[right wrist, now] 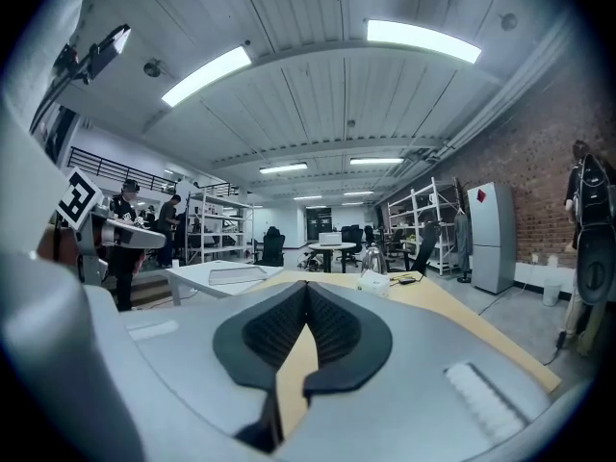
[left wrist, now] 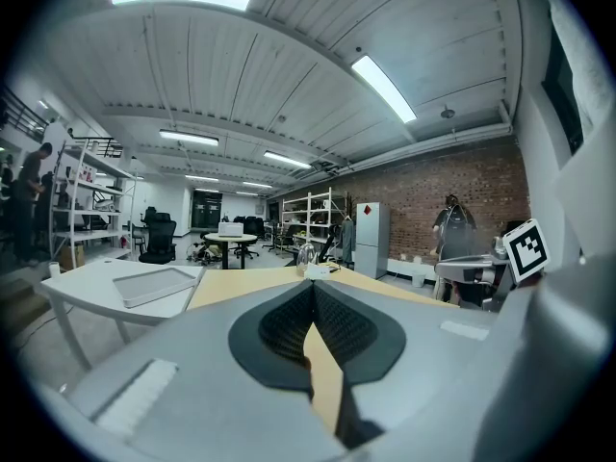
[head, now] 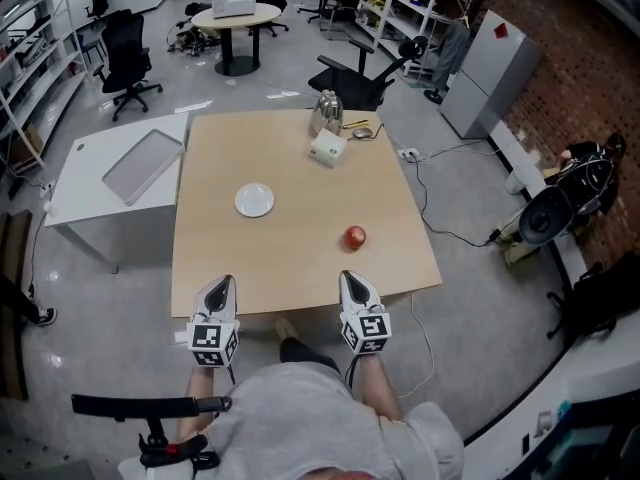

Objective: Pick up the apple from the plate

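A red apple [head: 355, 237] lies on the bare wooden table [head: 300, 268], to the right of an empty white plate [head: 254, 200] and apart from it. My left gripper [head: 226, 281] and my right gripper [head: 347, 276] hover at the table's near edge, both pointing along the table. The right one is just short of the apple and slightly to its left. Along the jaws, the left gripper [left wrist: 313, 287] and the right gripper [right wrist: 307, 287] each show their pads meeting at the tips with nothing between them. Neither gripper view shows the apple or the plate.
At the table's far end stand a white box [head: 328, 148] and a shiny jug [head: 326, 113] with small items beside it. A white side table with a grey tray [head: 143, 165] adjoins on the left. A black office chair [head: 360, 78] stands behind, and cables run on the floor at right.
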{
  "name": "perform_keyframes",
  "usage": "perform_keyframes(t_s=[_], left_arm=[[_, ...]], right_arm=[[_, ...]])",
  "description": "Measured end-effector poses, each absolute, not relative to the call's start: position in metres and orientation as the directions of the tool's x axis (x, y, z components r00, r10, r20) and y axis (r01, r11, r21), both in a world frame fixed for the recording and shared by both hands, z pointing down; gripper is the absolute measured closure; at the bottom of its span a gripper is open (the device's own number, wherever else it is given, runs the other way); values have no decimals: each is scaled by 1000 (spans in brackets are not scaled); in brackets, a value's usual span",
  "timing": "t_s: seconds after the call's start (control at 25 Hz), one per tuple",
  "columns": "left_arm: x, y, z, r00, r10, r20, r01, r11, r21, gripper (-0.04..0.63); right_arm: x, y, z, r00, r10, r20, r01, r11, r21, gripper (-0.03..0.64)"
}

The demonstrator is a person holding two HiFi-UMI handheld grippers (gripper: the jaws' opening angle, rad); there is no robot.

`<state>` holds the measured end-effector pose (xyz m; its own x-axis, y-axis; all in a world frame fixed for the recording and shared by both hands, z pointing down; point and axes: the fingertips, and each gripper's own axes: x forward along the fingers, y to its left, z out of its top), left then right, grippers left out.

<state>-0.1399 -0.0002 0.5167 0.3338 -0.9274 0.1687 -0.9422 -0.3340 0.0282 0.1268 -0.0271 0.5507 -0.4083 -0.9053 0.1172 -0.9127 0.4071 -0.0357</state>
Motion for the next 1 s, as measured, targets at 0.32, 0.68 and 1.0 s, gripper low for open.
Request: perform_keyframes(t_s=[0.32, 0.68, 1.0], left_arm=[[-138, -1, 517, 340, -924, 173, -940, -340, 29, 575], [-140, 1, 519, 332, -926, 177, -943, -332, 30, 575], [-140, 0, 522, 330, -926, 183, -943, -330, 32, 575]], right_arm=[[128, -27, 552, -413, -903, 122, -911, 412, -38, 612], [123, -27, 554, -425, -896, 127, -905, 423, -40, 612], [123, -29, 557, -430, -893, 131, -903, 427, -51, 612]])
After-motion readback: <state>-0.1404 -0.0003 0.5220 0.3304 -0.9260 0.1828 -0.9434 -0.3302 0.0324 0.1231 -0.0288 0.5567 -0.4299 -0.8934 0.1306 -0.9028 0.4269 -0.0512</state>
